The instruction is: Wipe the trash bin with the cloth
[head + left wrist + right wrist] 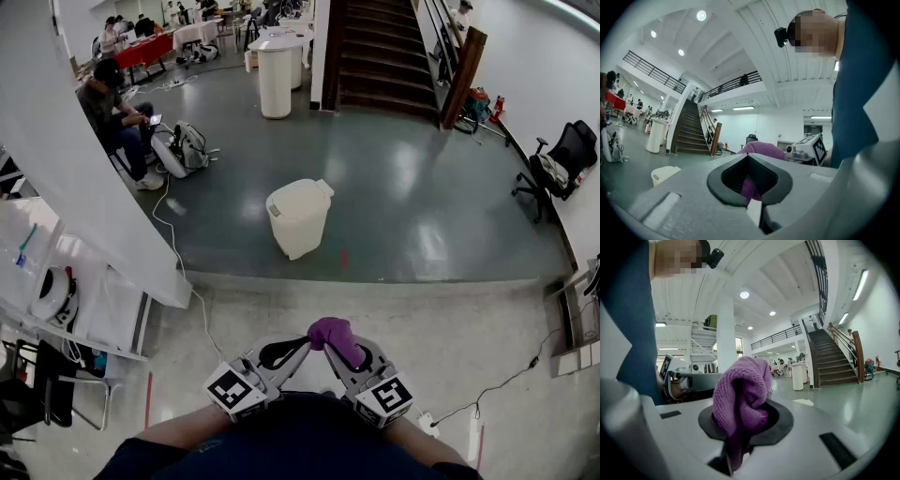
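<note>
1. Trash bin (299,217) – one, white, lid down. It stands on the dark glossy floor (422,197), well ahead of both grippers. Open floor surrounds it, widest to the right and behind. Any label on it is too small to read.
2. Floor edge – just this side of the bin the dark floor meets a paler concrete strip (394,319) in a straight line across the view.
3. Cloth (333,336) – one, purple, knitted, bunched close to the person's body, far from the bin.
4. Right gripper (339,354) – clamped on the cloth, which wads up out of its jaws.
5. Left gripper (302,347) – jaw tips pressed together and meeting the cloth. Purple shows in the gap between the pads, so it pinches the cloth as well.
6. Marker cubes – two, one per gripper, with black-and-white square patterns and no letters.
7. Left boundary – a white slanted partition (66,159). One pale cable (173,248) trails along the floor left of the bin.
8. Far boundary – one dark staircase (389,56) and one white cylindrical stand (275,82).
9. Right boundary – one black office chair (565,157), well apart from the bin.
10. One seated person (114,108) and a backpack (187,147) at far left.
</note>
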Demonstrator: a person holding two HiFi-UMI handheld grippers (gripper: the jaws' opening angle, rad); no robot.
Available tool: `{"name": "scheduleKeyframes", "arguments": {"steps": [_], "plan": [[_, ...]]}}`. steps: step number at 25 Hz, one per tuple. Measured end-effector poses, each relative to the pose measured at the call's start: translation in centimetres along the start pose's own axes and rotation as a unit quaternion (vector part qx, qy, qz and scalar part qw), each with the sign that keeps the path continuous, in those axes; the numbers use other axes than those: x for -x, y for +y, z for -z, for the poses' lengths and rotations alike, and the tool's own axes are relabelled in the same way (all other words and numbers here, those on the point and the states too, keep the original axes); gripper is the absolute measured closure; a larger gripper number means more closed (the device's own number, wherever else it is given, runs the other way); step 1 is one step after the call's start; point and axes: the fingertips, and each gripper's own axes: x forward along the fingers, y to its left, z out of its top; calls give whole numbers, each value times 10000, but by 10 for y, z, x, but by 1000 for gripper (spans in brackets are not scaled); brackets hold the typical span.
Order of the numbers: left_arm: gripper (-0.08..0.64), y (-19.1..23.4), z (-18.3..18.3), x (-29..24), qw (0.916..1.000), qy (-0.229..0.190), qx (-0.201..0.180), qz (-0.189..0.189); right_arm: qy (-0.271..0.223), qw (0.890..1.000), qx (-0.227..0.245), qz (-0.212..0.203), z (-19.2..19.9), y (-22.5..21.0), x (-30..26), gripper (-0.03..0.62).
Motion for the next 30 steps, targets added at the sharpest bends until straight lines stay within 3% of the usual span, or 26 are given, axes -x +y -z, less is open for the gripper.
{"name": "scheduleKeyframes", "arguments": {"steps": [13,18,30], "plan": [[562,-7,-1,-11,10000,24,1,12,23,10000,-76,-23,-1,-8,8,519],[562,-12,-10,-25,9997,-2,-230,45,-56,9999,-99,-41,-2,-19,16,518],[563,-17,-1,-77,9993,-18,-127,-355,22,9993,-136,-359,11,-71,32,518]]}}
